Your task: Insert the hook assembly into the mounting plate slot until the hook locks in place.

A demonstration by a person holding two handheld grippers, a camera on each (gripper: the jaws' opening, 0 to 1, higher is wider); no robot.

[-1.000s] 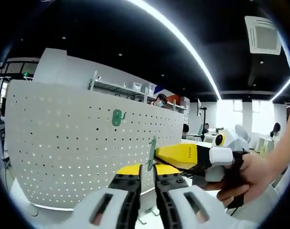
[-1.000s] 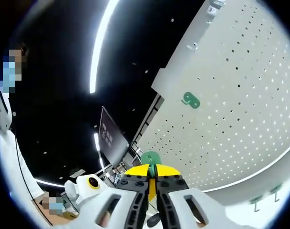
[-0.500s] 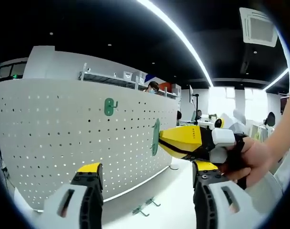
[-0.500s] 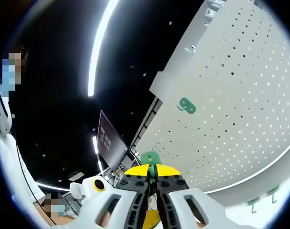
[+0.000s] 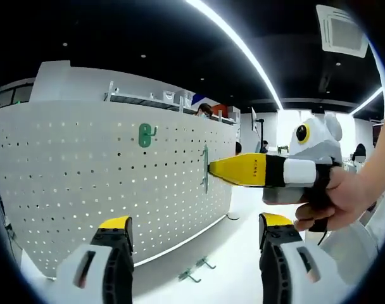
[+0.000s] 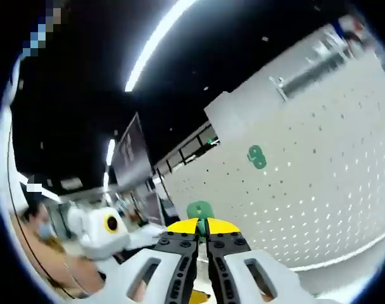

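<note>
In the left gripper view, a green hook (image 5: 145, 134) hangs on the white pegboard (image 5: 72, 183). The left gripper (image 5: 191, 235) is wide open and empty. Farther right, the right gripper (image 5: 213, 168) pinches a second hook (image 5: 206, 168) against the pegboard. Spare hooks (image 5: 195, 271) lie on the desk (image 5: 230, 266).

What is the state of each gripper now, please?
Left gripper: open, holding nothing.
Right gripper: closed on the green hook, near the pegboard.
</note>
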